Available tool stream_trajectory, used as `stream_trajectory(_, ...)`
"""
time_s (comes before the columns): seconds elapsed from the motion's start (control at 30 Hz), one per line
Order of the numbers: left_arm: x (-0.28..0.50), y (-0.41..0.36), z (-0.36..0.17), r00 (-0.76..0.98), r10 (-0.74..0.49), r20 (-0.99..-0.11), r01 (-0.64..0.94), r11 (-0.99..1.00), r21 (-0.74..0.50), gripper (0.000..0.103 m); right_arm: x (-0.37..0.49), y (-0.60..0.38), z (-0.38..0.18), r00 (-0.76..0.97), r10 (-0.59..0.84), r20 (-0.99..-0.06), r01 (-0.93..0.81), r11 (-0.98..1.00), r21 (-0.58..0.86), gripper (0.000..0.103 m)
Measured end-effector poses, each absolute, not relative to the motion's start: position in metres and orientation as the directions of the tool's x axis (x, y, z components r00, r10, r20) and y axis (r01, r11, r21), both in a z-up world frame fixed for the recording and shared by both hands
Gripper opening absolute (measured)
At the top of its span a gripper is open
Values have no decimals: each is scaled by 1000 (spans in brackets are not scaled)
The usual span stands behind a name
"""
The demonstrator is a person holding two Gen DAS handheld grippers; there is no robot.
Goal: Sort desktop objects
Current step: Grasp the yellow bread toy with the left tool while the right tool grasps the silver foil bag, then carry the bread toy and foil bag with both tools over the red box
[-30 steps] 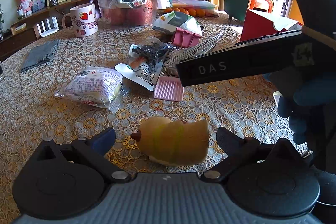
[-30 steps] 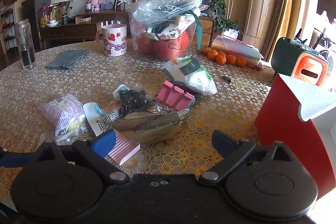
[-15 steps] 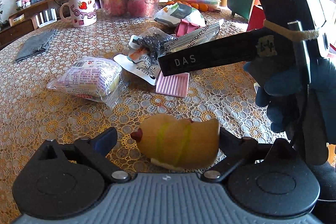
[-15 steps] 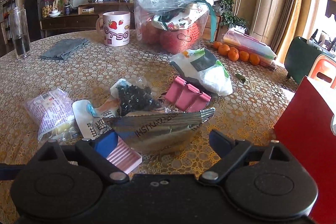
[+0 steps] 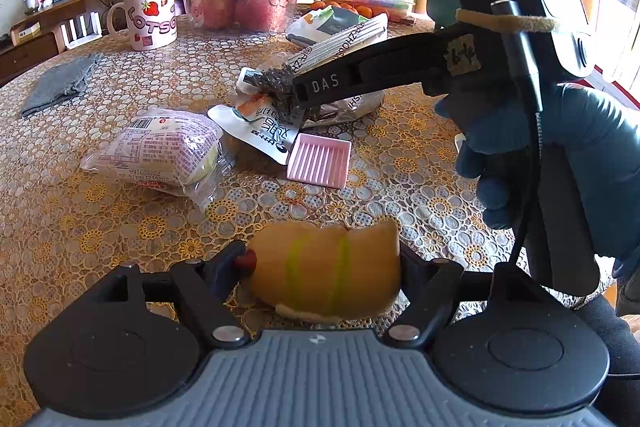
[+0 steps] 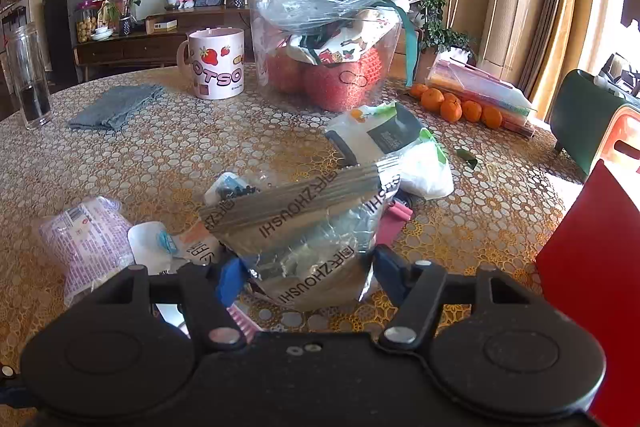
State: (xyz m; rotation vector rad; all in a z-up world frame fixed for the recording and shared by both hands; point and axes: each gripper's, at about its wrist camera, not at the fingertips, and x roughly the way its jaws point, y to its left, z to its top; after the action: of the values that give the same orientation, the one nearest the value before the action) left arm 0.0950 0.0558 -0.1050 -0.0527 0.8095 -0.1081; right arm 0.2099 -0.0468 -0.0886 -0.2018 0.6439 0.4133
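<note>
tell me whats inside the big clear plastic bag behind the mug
The clear bag shows red net-wrapped fruit at the bottom and a printed cloth or paper above. Crumpled plastic on top hides anything deeper.

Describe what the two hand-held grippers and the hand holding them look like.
The left hand-held gripper has a ribbed grey body with black round hubs and black fingers. The right hand-held gripper is all black, with blue finger pads. Seen from the left wrist view, it carries white "DAS" lettering, a green indicator light, a tan band and a thin black cable. The hand wears a dark blue glove.
</note>
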Motion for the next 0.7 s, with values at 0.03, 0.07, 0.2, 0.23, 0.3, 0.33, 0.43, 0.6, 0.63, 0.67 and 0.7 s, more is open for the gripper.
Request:
stream_trajectory(0.03, 95, 56, -105, 684, -118, -720, 73, 993, -94, 76, 209, -48, -87, 723, 313, -616, -432, 900, -51, 61)
stream_trajectory(0.07, 96, 57, -105, 683, -118, -721, 69, 993, -97, 76, 209, -50, -86, 723, 313, -616, -430, 902, -47, 57)
stream_trajectory(0.2, 96, 56, -104, 684, -110, -722, 64, 994, -91, 75, 209, -60, -83, 719, 314, -620, -409, 912, -13, 53)
stream_trajectory(0.23, 96, 56, -104, 683, -108, -722, 62, 994, -91, 75, 209, -63, -83, 719, 312, -621, -400, 917, -3, 53)
stream_trajectory(0.3, 96, 56, -104, 681, -104, -725, 55, 994, -91, 74, 207, -69, -80, 721, 312, -619, -388, 922, 13, 53)
stream_trajectory(0.33, 97, 57, -103, 680, -101, -726, 49, 995, -92, 74, 206, -72, -78, 723, 313, -616, -384, 923, 19, 53)
stream_trajectory(0.43, 97, 58, -100, 684, -93, -724, 29, 995, -100, 74, 201, -81, -72, 725, 321, -609, -375, 926, 41, 53)
stream_trajectory(0.6, 94, 58, -92, 694, -86, -714, 11, 994, -110, 74, 189, -99, -59, 728, 328, -602, -362, 930, 69, 53)
stream_trajectory(0.63, 93, 57, -90, 697, -86, -712, 10, 994, -110, 74, 186, -102, -57, 728, 328, -602, -359, 930, 73, 53)
stream_trajectory(0.67, 93, 56, -88, 700, -85, -709, 10, 994, -109, 74, 183, -106, -55, 727, 329, -602, -358, 931, 77, 53)
stream_trajectory(0.7, 92, 54, -85, 704, -85, -705, 10, 994, -109, 74, 179, -109, -52, 726, 331, -603, -355, 931, 84, 53)
